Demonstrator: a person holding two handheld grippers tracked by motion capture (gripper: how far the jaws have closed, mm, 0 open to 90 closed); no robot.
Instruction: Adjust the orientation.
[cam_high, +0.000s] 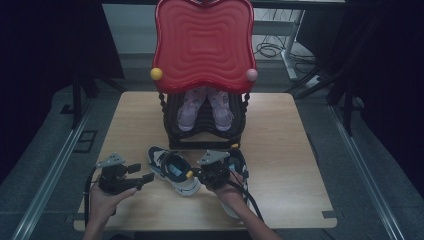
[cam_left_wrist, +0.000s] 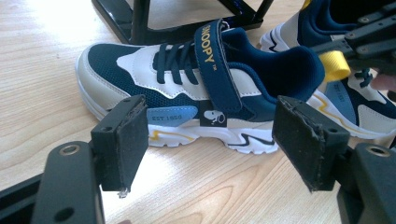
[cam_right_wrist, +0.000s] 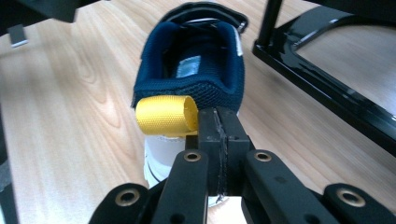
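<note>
Right gripper (cam_right_wrist: 218, 135) clamped shut on the yellow heel loop (cam_right_wrist: 166, 115) of the navy sneaker (cam_right_wrist: 191, 70), low centre of the right gripper view. Shoe's long axis running straight away toward the top of frame, toe farthest off. Left gripper (cam_left_wrist: 210, 140) open and empty, facing the shoe's side.

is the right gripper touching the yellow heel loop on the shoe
Touching. In the right gripper view the right gripper is shut and its pads pinch the edge of the yellow heel loop at the back of the navy shoe.
</note>
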